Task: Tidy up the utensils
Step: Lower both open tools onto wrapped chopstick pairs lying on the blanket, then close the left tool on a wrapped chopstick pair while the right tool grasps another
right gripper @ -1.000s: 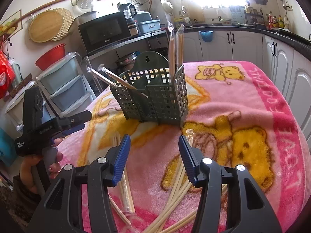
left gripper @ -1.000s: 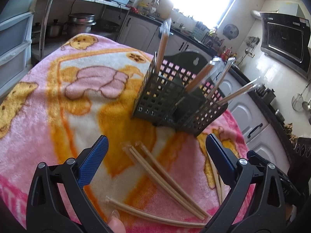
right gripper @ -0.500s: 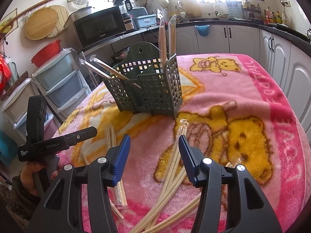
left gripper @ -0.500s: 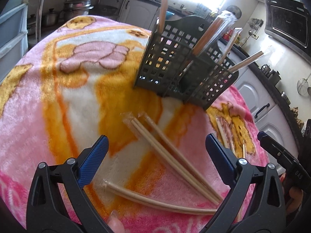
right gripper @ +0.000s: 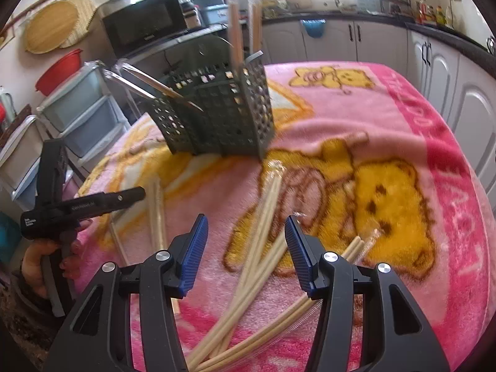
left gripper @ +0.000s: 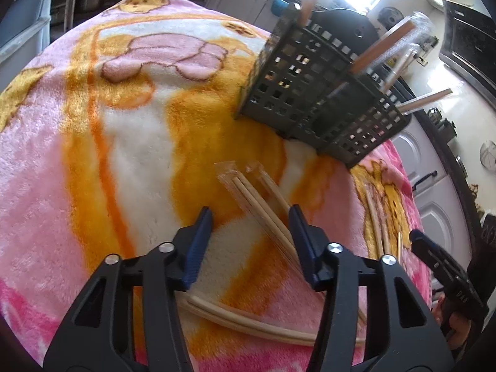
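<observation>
A dark green slotted caddy (left gripper: 310, 99) (right gripper: 217, 117) stands on the pink bear blanket (left gripper: 93, 155) with wrapped chopsticks sticking out of it. My left gripper (left gripper: 250, 217) hangs low over a wrapped chopstick pair (left gripper: 251, 198) lying on the blanket. Its jaws are closing with the pair between them, close to the right finger, and the pads do not press it. My right gripper (right gripper: 245, 226) stands half open above a loose bundle of chopsticks (right gripper: 263, 217), touching none. More pairs lie near the front edge (left gripper: 248, 319).
Further chopsticks (right gripper: 155, 204) lie to the left of the right gripper, near the hand-held left gripper body (right gripper: 93, 204). Plastic drawers (right gripper: 77, 108) and a microwave (right gripper: 145, 21) stand beyond the table; white cabinets (right gripper: 449, 71) run along the right.
The left gripper's jaws have narrowed from wide apart to straddling the chopstick pair, and it has sunk toward the blanket. The right gripper has also come lower over its chopsticks, jaws unchanged.
</observation>
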A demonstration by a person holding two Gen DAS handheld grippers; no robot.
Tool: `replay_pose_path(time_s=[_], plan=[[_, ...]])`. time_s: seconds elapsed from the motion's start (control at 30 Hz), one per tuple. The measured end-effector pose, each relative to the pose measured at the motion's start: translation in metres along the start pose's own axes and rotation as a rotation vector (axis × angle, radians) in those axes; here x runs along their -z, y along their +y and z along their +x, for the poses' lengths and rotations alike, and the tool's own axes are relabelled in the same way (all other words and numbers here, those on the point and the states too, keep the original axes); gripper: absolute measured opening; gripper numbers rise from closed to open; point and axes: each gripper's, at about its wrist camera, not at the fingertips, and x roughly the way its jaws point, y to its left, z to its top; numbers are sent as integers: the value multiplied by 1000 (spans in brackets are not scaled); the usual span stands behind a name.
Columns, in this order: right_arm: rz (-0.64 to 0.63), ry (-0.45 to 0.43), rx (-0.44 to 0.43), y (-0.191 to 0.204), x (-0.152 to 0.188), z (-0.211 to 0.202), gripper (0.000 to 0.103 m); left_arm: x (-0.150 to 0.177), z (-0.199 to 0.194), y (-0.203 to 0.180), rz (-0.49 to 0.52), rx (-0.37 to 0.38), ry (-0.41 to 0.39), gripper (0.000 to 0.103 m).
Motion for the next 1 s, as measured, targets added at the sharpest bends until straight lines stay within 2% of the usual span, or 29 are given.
replay_pose_path(time_s=[0.1, 0.2, 0.37, 0.7, 0.9, 1.0], plan=[[32, 22, 14, -7, 0, 8, 49, -5, 3, 5, -26, -3, 5, 35], [63, 43, 33, -15, -3, 17, 49, -9, 6, 7, -38, -8, 9, 35], [106, 72, 42, -25, -7, 31, 42, -14, 9, 8, -44, -18, 7, 34], [149, 110, 45, -38, -16, 50, 34, -25, 17, 9, -40, -40, 5, 29], [151, 105, 43, -41, -16, 54, 31, -28, 20, 12, -35, -58, -8, 17], [152, 104, 49, -43, -15, 54, 26, -29, 20, 15, -40, -59, -13, 12]])
